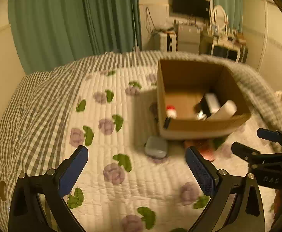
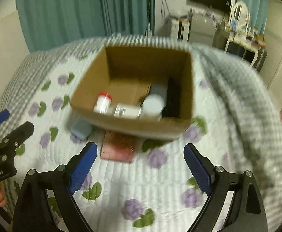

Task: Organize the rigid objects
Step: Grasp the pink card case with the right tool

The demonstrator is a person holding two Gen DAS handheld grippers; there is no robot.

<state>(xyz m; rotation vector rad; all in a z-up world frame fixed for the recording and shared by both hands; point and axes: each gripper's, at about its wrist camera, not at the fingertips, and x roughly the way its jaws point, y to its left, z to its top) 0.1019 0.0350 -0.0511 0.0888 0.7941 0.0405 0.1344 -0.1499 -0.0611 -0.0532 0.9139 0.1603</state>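
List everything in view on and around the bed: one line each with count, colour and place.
open cardboard box: one, brown, on the quilt
red-capped white bottle: one, inside box, left side
white cylinder container: one, inside box, right side
black object: one, against box's right inner wall
grey-blue rounded case: one, on quilt by box's near left corner
pink flat rectangular item: one, on quilt, in front of box
floral quilt: one, white with purple flowers
left gripper: open, empty
right gripper: open, empty

Two wrist fisheyes, side by side, angled down — both near the same cardboard box point(image 1: 202, 129) on bed.
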